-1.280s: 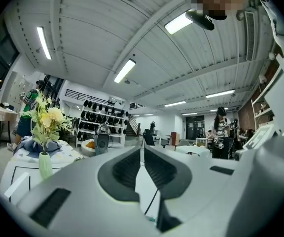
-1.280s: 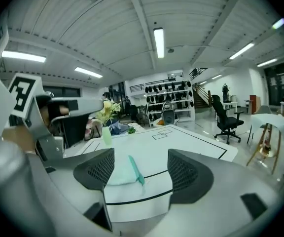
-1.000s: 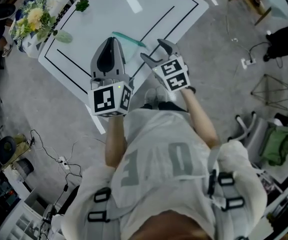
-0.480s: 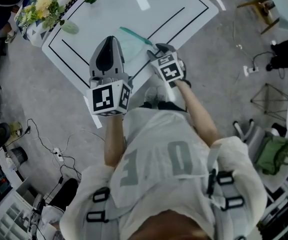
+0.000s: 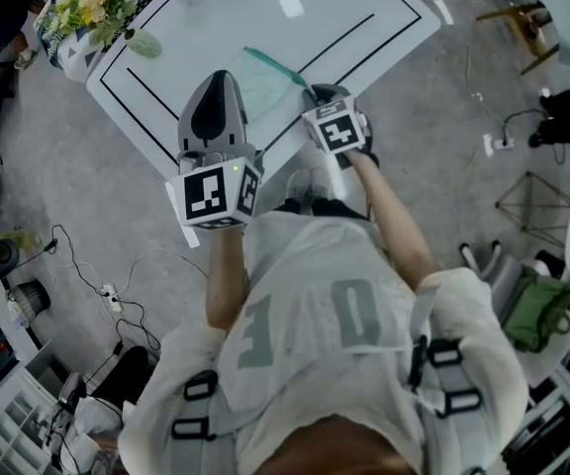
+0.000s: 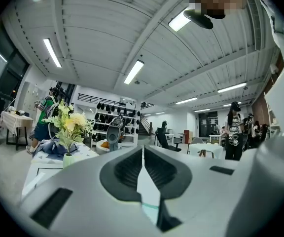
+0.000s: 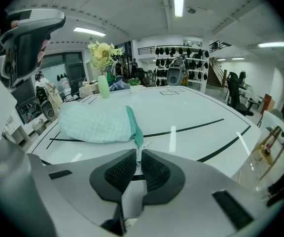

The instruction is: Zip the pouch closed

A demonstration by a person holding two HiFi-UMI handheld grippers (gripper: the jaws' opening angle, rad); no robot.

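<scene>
**Here, the right gripper (image 7: 139,153) nips the pouch (image 7: 95,124)**

So, from the left: flowers (image 5: 89,6) stand in the upper left corner of the head view, by a corner of the white table (image 5: 354,13) with its black lines. Lower and nearer the middle, the left gripper (image 6: 142,151) is held over the table's near edge, pointing about level. Its jaws are pressed together with nothing between them.

Just right of its tip, in the upper middle of the frame, the pouch lies flat on the table. It is pale green check with a darker green zip edge along one end. How far the zip is drawn I cannot tell.

Right of that again, the right gripper tips down at the pouch's near corner. In its own view the pouch sits left of centre, and the green edge runs down to the jaws. These have just been closing and stand all but together, pinching the thin tail of that edge.
</scene>
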